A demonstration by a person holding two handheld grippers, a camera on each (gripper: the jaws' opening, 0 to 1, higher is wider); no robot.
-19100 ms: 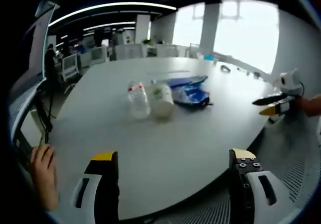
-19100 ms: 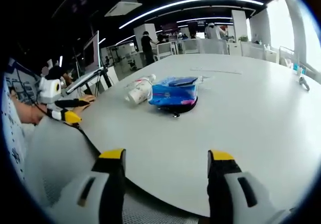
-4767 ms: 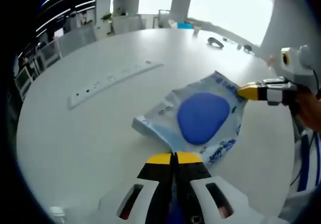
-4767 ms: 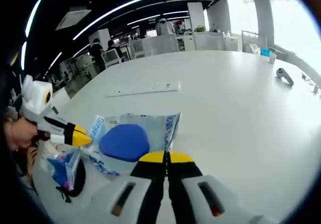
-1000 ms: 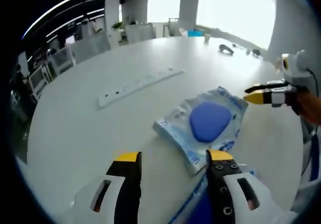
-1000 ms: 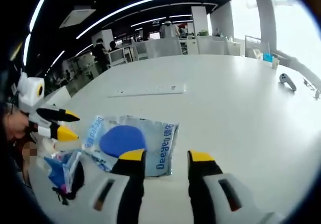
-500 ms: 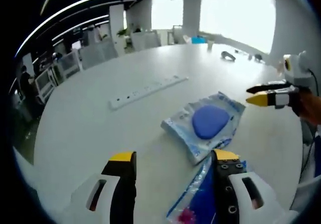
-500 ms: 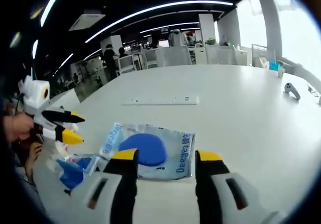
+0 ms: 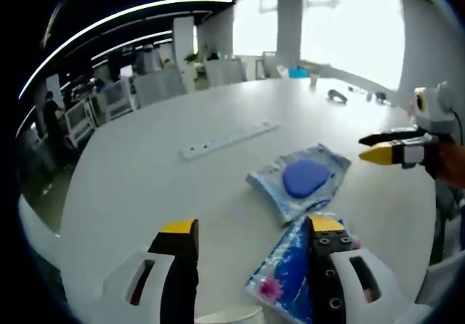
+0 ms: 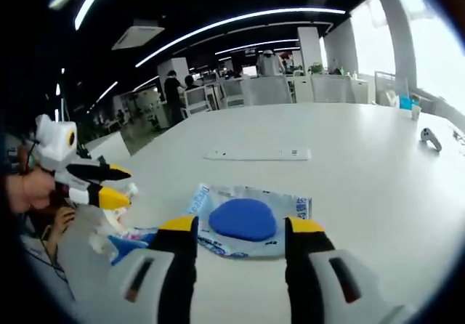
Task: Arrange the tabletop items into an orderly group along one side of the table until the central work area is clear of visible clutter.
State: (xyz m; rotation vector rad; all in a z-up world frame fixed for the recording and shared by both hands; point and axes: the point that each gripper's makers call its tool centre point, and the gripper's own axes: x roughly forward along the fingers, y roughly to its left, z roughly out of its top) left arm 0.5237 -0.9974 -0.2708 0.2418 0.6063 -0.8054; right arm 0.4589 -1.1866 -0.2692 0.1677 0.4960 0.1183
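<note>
A clear packet with a blue pad inside (image 9: 301, 180) (image 10: 243, 219) lies flat on the white table (image 9: 145, 186). Nearer me lies a blue printed bag (image 9: 290, 277) (image 10: 131, 243), partly behind my left gripper's right jaw. My left gripper (image 9: 251, 229) is open above the table edge with nothing between its jaws; it also appears at the left of the right gripper view (image 10: 109, 186). My right gripper (image 10: 234, 226) is open just short of the packet, and it appears at the right of the left gripper view (image 9: 378, 150). A white power strip (image 9: 229, 139) (image 10: 258, 153) lies beyond the packet.
A white rounded rim (image 9: 225, 315) pokes up at the bottom between the left jaws. A small dark object (image 9: 338, 95) (image 10: 430, 139) lies far across the table. Office desks, chairs and people stand behind. A hand (image 10: 25, 189) holds the left gripper.
Both cameras have pulled back and risen, so the packet sits farther off. The blue bag shows more fully by the left gripper. Both grippers have stayed open over the last second.
</note>
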